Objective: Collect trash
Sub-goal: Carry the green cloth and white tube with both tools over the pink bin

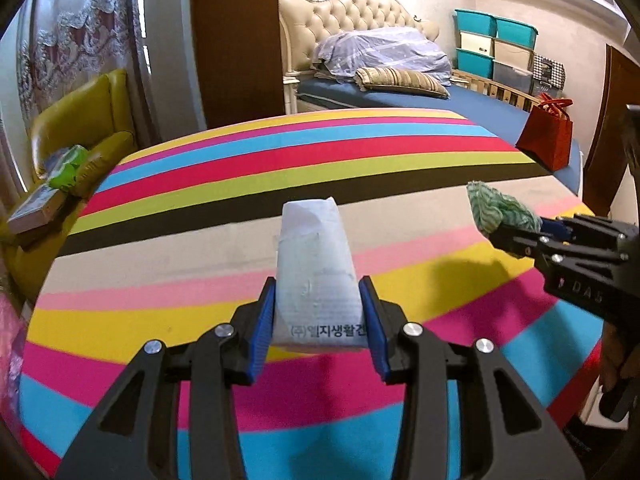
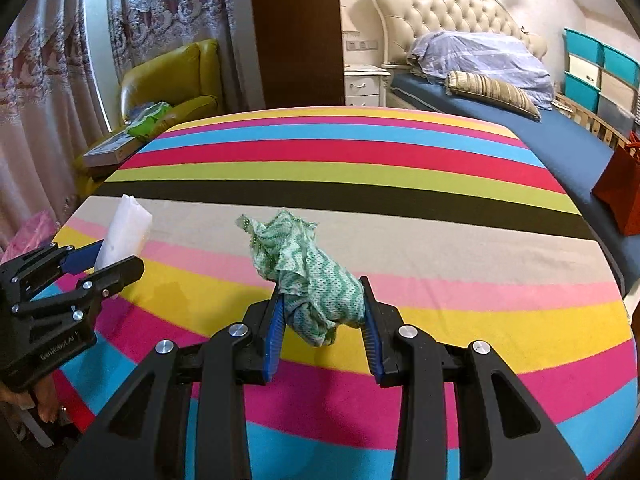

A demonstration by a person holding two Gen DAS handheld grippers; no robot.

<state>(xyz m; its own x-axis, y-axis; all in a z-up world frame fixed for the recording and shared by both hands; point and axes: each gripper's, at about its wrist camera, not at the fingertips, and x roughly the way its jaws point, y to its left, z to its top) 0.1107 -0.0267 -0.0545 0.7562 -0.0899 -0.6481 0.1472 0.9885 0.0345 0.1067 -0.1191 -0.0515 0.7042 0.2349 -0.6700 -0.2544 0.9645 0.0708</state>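
My left gripper (image 1: 319, 300) is shut on a flattened white packet (image 1: 316, 264) with printed Korean lettering, which sticks up between the blue pads above the striped bed cover (image 1: 240, 168). My right gripper (image 2: 323, 304) is shut on a crumpled green-and-white patterned cloth wipe (image 2: 304, 268). Each gripper shows in the other's view: the right gripper (image 1: 516, 236) holds the green wipe (image 1: 496, 208) at the right edge, and the left gripper (image 2: 108, 264) carries the white packet (image 2: 124, 232) at the left edge. Both hang above the cover, side by side.
A yellow-green armchair (image 2: 172, 76) with a book and green bag stands at the far left. A second bed (image 1: 400, 96) with blue sheet, pillows and a red bag (image 1: 548, 136) lies beyond. Stacked teal and white storage boxes (image 1: 496, 48) line the far right wall. Pink plastic (image 2: 32, 232) lies left.
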